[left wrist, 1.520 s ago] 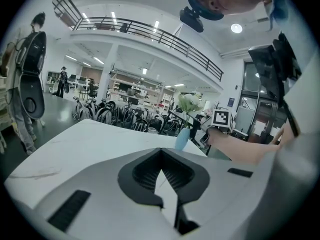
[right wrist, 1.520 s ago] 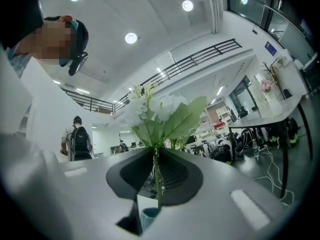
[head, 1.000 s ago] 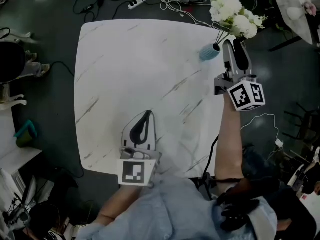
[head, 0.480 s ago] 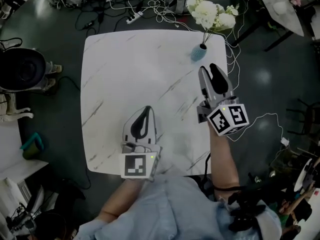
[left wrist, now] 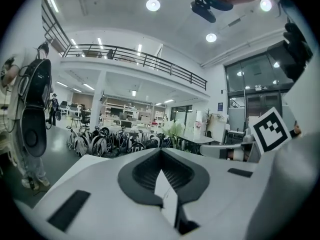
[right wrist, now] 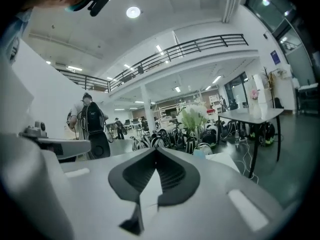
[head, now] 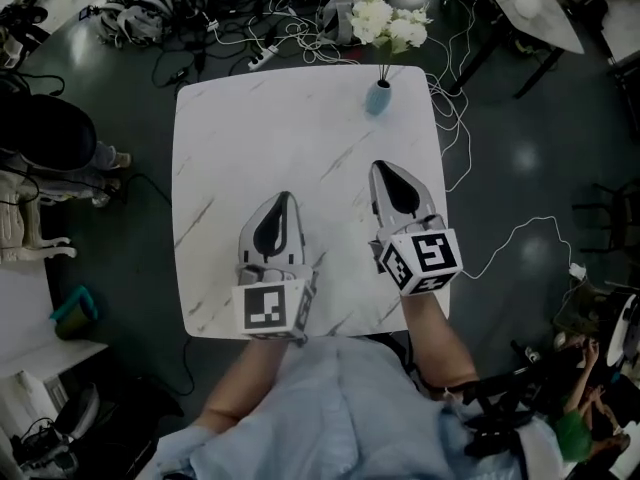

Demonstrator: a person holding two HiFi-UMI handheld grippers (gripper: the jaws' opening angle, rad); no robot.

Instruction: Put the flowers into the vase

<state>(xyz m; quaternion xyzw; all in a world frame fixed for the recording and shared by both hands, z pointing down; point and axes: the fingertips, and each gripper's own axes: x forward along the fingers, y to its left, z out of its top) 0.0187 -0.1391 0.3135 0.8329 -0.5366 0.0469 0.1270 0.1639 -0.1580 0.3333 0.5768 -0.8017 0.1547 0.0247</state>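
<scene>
White flowers (head: 385, 23) stand in a small blue vase (head: 378, 98) at the far edge of the white marble table (head: 230, 108). My right gripper (head: 383, 166) hovers over the table's near right part, well back from the vase; its jaws have just been closing and hold nothing. My left gripper (head: 285, 197) is beside it over the near middle, shut and empty. In the right gripper view the flowers (right wrist: 194, 116) and vase (right wrist: 201, 151) lie ahead beyond the jaw tips (right wrist: 156, 150). The left gripper view shows its jaws (left wrist: 160, 153) together, the flowers (left wrist: 175, 129) far off.
Cables and a power strip (head: 268, 53) lie on the dark floor behind the table. Bags (head: 150, 8) sit at the back left, and another table (head: 520, 3) stands at the back right. A person with a backpack (right wrist: 92, 129) stands off to the left.
My right gripper has drawn back from the vase toward the table's near edge and its jaws have gone from open to shut. The left gripper has risen a little.
</scene>
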